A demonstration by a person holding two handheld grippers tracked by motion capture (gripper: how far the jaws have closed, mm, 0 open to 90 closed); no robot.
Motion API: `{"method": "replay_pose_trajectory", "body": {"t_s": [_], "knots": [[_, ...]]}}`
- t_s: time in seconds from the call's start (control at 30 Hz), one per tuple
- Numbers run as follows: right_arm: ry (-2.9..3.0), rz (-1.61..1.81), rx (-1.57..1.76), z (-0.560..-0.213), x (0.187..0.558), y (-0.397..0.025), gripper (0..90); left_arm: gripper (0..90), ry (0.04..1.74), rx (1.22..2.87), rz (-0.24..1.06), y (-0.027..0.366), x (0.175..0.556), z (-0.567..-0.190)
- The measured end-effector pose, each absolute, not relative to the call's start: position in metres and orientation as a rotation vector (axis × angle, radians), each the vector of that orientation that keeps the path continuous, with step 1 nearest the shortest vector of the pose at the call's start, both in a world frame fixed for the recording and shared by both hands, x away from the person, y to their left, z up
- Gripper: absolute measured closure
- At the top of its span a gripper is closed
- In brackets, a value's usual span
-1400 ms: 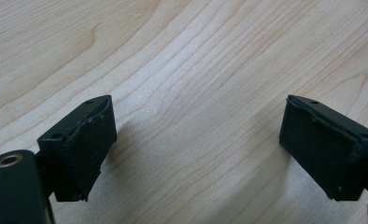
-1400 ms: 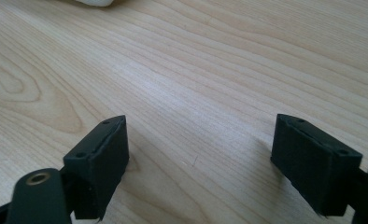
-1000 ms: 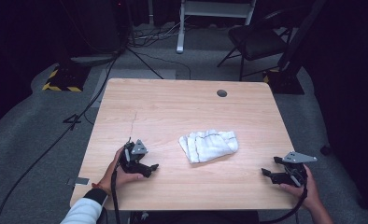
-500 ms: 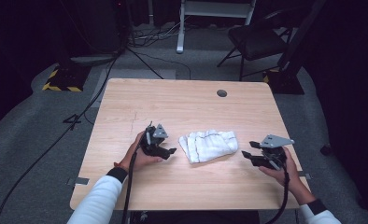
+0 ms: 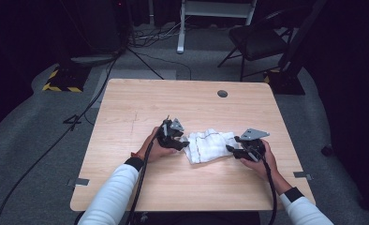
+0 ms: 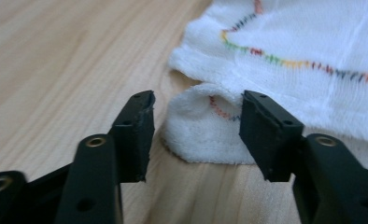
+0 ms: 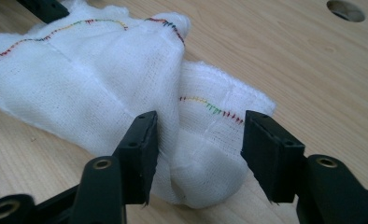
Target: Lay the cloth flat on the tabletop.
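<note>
Both black two-jaw grippers stand with their jaws wide apart, each straddling an end of the crumpled white woven cloth with multicoloured stitching (image 5: 210, 145) and closed on nothing. In the left gripper view, the left gripper (image 6: 196, 133) fills the bottom of the frame, and a small rolled fold of the cloth lies between its jaw tips at the centre, with the wider body of the fabric spreading to the upper right. In the right gripper view, the right gripper (image 7: 198, 151) rises from the bottom edge, and a rounded bulge of the cloth sits between its jaws, the rest of the fabric stretching to the upper left.

In the high view, the left gripper (image 5: 181, 140) sits just left of centre, at the cloth's left edge, and the right gripper (image 5: 232, 149) just right of centre, at its right edge. The cloth lies near the middle of the light wooden table (image 5: 136, 108), whose round cable hole (image 5: 222, 93) shows above and to the right of the cloth.
</note>
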State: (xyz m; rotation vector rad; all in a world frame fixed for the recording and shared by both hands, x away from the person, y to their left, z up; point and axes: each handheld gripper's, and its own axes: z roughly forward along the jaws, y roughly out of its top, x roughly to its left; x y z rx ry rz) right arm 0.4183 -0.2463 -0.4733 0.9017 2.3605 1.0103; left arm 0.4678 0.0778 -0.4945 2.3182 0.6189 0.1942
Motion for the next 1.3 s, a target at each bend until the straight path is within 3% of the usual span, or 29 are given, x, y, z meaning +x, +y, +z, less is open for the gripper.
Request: {"method": "replay_pose_trajectory", "body": {"t_s": [0.1,0.27,0.43,0.67,1.03,1.3], "knots": [[2.380,0.999,0.900,-0.475,0.419,-0.247,53.1,66.2,0.581,2.319,0.174,0.078,0.466,-0.494],[2.374,0.933,0.867,-0.475,0.422,-0.242,65.5,83.0,0.523,2.360,0.189,0.079,0.460,-0.489],[2.315,0.890,0.887,-0.478,0.434,-0.237,66.5,84.6,0.510,2.358,0.189,0.087,0.452,-0.487],[2.251,0.898,0.938,-0.481,0.456,-0.224,57.5,85.3,0.554,2.326,0.178,0.103,0.432,-0.486],[2.355,1.105,0.722,-0.445,0.422,-0.196,49.9,85.6,0.443,2.358,0.155,0.095,0.400,-0.482],[2.504,1.043,0.529,-0.454,0.402,-0.133,46.3,85.6,0.442,2.387,0.154,0.093,0.403,-0.487]]}}
